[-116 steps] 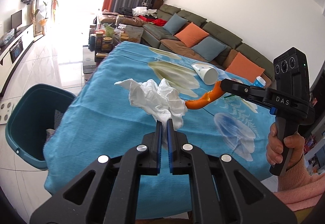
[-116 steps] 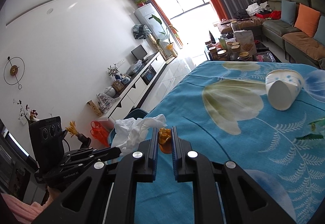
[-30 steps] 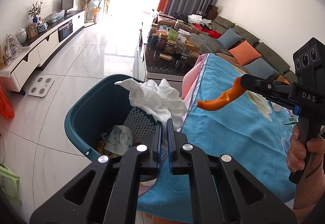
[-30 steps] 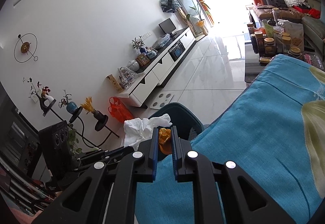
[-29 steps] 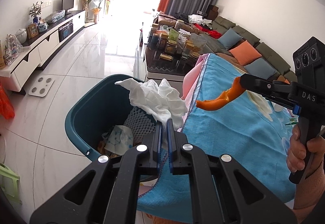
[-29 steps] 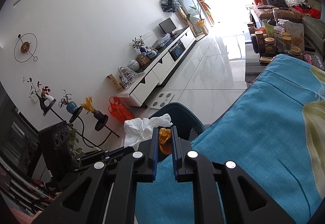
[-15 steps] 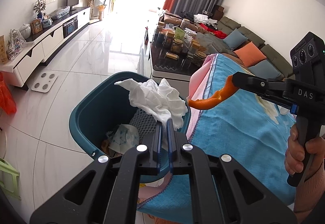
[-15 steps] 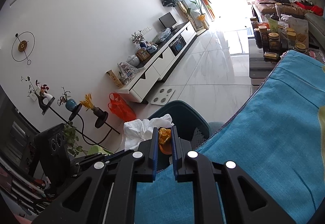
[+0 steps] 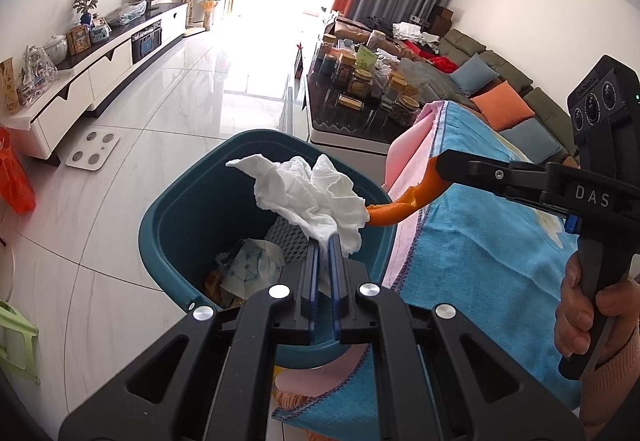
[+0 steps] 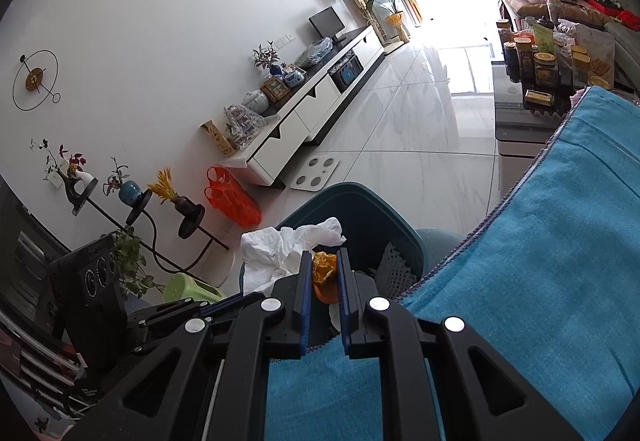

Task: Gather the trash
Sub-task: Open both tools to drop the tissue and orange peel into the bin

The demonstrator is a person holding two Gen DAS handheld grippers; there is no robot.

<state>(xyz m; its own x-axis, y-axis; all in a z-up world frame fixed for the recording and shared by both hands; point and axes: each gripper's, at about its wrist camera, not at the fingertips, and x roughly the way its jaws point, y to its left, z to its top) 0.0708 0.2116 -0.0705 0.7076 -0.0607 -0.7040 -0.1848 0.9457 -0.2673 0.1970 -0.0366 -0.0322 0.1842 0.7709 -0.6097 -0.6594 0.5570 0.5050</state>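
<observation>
My left gripper [image 9: 325, 241] is shut on a crumpled white tissue [image 9: 308, 197], which hangs over the mouth of a teal trash bin [image 9: 180, 201] standing on the floor. My right gripper [image 10: 323, 261] is shut on a curved piece of orange peel [image 10: 323, 273]; in the left wrist view the orange peel [image 9: 404, 201] sticks out past the bin's right rim, beside the tissue. The bin [image 10: 360, 201] holds paper scraps and a white foam net [image 10: 394, 269]. In the right wrist view the tissue [image 10: 280, 249] shows just left of my fingers.
A table draped in blue cloth [image 9: 480, 233] with a pink underside stands right of the bin. Behind it a dark coffee table [image 9: 360, 105] carries several jars. A white TV cabinet [image 9: 100, 69], a floor scale [image 9: 93, 151], an orange bag [image 10: 232, 201] and a green stool [image 10: 188, 289] line the left wall.
Both grippers have moved off the table edge toward the bin; the tissue now hangs over its opening and the peel reaches its right rim. Both grips are unchanged.
</observation>
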